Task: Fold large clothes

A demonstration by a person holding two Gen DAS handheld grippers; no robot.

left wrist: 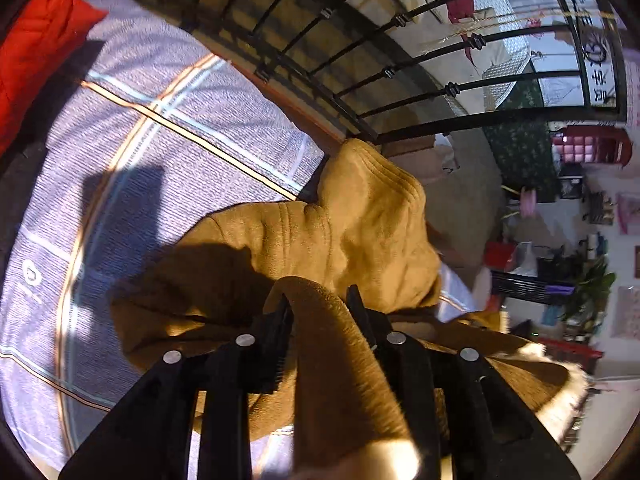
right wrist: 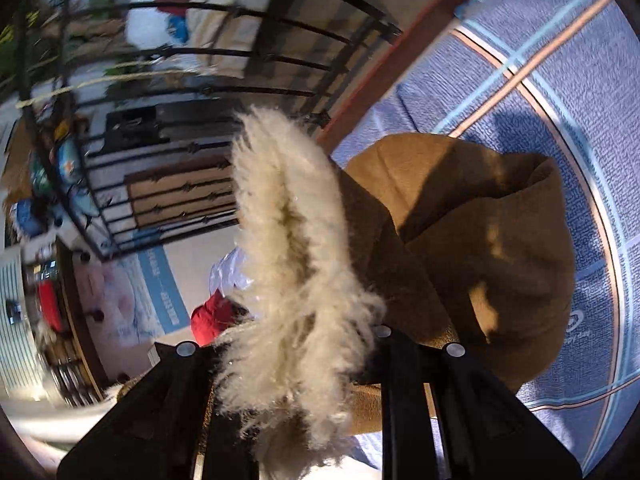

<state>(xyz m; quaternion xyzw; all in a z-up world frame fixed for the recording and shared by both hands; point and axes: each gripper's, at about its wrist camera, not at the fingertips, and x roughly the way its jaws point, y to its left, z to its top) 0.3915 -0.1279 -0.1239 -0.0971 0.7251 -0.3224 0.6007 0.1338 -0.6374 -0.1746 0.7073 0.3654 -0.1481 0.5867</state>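
A brown suede-like coat [left wrist: 360, 220] lies bunched on the bed's lilac plaid sheet [left wrist: 160, 160]. In the left wrist view my left gripper [left wrist: 320, 304] has a thick fold of the coat running up between its black fingers [left wrist: 276, 328], and the cloth fills the gap. In the right wrist view the coat [right wrist: 480, 220] hangs in a heap toward the right. Its cream fur trim [right wrist: 280, 220] stands up out of my right gripper [right wrist: 296, 344]. That gripper is shut on the trim, and the fur hides its fingertips.
A black iron bed rail [left wrist: 360, 40] curves along the bed's edge, seen again as the rail [right wrist: 200, 60] on the right side. A red pillow [left wrist: 36, 40] lies at the sheet's far left. Beyond the rail are a cluttered floor and a red bundle [right wrist: 212, 320].
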